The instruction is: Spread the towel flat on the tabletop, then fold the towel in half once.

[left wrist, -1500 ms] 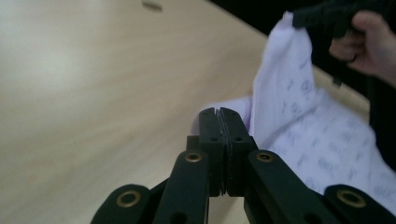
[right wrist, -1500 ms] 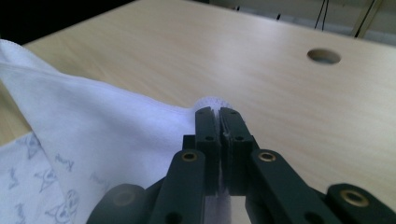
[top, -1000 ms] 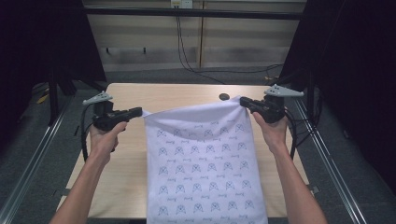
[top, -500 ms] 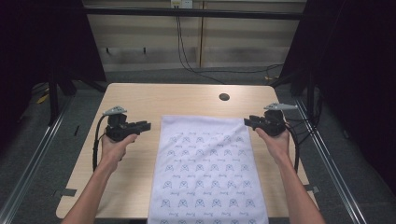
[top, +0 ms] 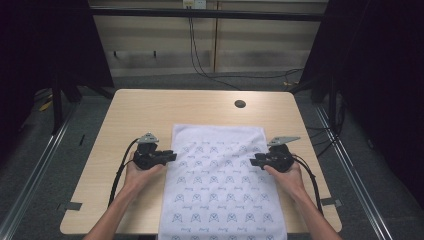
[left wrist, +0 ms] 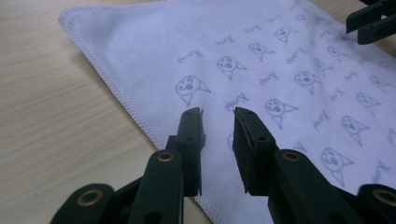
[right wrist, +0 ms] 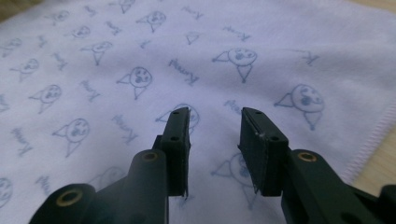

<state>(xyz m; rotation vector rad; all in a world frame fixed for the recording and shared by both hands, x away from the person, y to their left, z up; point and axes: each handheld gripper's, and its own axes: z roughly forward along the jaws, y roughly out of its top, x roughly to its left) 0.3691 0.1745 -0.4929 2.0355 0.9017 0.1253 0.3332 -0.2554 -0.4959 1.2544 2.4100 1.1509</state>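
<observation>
A white cloth (top: pixel 220 180) printed with small blue faces lies flat on the wooden table (top: pixel 145 110), and its near end hangs over the front edge. My left gripper (top: pixel 172 156) sits low at the cloth's left hem, open, its jaws just over the hem (left wrist: pixel 218 114). Those jaws came apart a moment ago and have just been closing a little, with nothing between them. My right gripper (top: pixel 252 160) is open at the right hem, jaws over the printed cloth (right wrist: pixel 215 114). They have just been opening and hold nothing. The cloth (left wrist: pixel 261 56) (right wrist: pixel 140 46) lies loose under both.
A round dark hole (top: pixel 240 104) sits in the tabletop beyond the cloth's far edge. Bare wood lies left, right and beyond the cloth. In the left gripper view the right gripper (left wrist: pixel 371 21) shows at the top right. Cables run on the floor behind the table.
Both grippers let go of the cloth's far corners, which dropped flat onto the table. Both hands came down and toward the near side, now at the cloth's side hems with jaws apart.
</observation>
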